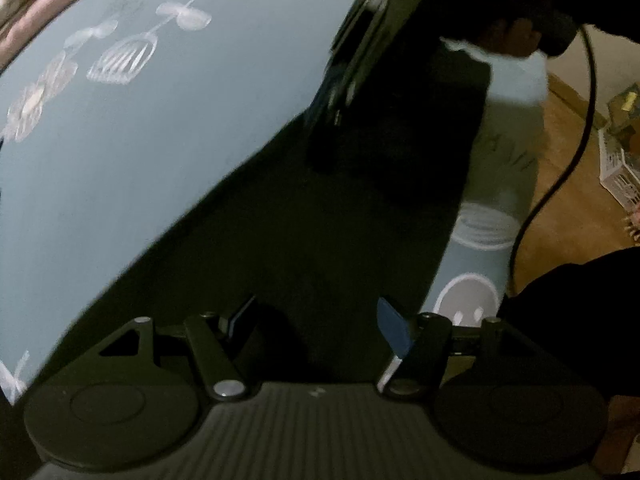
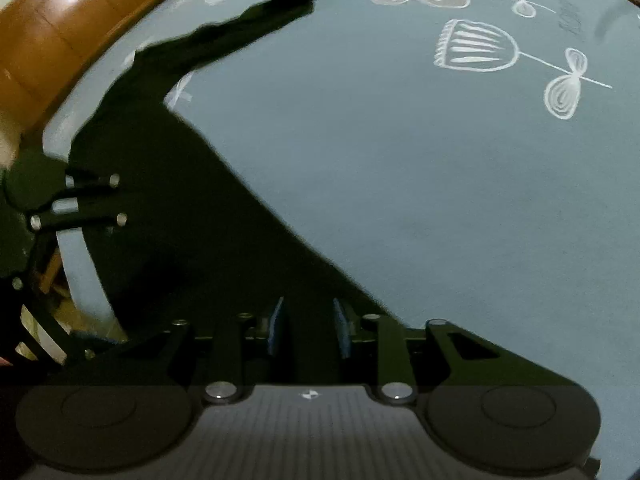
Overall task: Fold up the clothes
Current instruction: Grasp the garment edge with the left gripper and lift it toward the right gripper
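A dark garment (image 1: pixel 320 220) lies spread on a blue-grey sheet (image 1: pixel 140 160) printed with white flowers. My left gripper (image 1: pixel 316 322) is open, its blue pads wide apart just above the dark cloth. A hand (image 1: pixel 512 28) holds my right gripper (image 1: pixel 352 60), whose tip points down at the garment's far part. In the right wrist view the garment (image 2: pixel 180 208) runs up and left into a thin twisted strip. There my right gripper (image 2: pixel 310 326) has its pads fairly close with a dark gap between them, low over the cloth. The left gripper (image 2: pixel 76 208) shows at the left edge.
The sheet (image 2: pixel 440 200) stretches bare to the right of the garment. Wooden floor (image 1: pixel 568 140) lies beyond the bed's edge, with a white basket (image 1: pixel 618 168) on it. A black cable (image 1: pixel 576 152) hangs from the right gripper. A dark sleeve (image 1: pixel 580 312) is close by.
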A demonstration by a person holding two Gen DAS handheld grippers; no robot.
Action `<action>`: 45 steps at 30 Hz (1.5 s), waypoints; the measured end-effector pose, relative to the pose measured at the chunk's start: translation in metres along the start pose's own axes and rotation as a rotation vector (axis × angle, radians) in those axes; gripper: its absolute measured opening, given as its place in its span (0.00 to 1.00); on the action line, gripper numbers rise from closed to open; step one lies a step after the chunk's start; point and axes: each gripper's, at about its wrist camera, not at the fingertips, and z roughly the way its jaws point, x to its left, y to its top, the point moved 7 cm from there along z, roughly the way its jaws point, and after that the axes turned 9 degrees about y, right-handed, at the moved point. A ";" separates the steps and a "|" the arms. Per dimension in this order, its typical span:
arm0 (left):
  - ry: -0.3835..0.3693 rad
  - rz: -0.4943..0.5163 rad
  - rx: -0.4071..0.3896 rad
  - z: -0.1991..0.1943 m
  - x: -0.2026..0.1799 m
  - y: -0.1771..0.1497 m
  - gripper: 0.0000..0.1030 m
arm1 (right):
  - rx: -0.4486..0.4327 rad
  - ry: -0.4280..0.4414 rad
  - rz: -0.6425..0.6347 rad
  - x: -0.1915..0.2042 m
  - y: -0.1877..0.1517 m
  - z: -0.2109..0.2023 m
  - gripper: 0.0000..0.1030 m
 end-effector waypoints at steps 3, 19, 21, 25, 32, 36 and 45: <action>-0.002 -0.023 0.032 0.006 0.005 -0.010 0.65 | -0.022 -0.035 0.061 -0.009 0.000 -0.012 0.24; 0.035 -0.082 0.041 -0.008 0.041 -0.051 0.70 | 0.054 -0.093 0.019 0.062 -0.024 -0.004 0.46; 0.060 -0.086 0.009 -0.015 0.052 -0.051 0.70 | 0.076 -0.098 0.009 0.067 -0.028 0.002 0.46; 0.141 -0.143 0.012 -0.013 0.083 -0.060 0.70 | 0.085 -0.109 0.013 0.073 -0.028 0.007 0.49; 0.133 -0.317 0.073 -0.001 0.110 -0.086 0.73 | 0.065 -0.125 0.020 0.081 -0.007 0.006 0.52; 0.149 -0.411 0.075 -0.011 0.126 -0.098 0.73 | 0.072 -0.133 0.019 0.087 0.000 0.011 0.52; 0.272 -0.470 0.023 -0.019 0.189 -0.117 0.73 | 0.062 -0.148 -0.015 0.105 0.025 0.023 0.54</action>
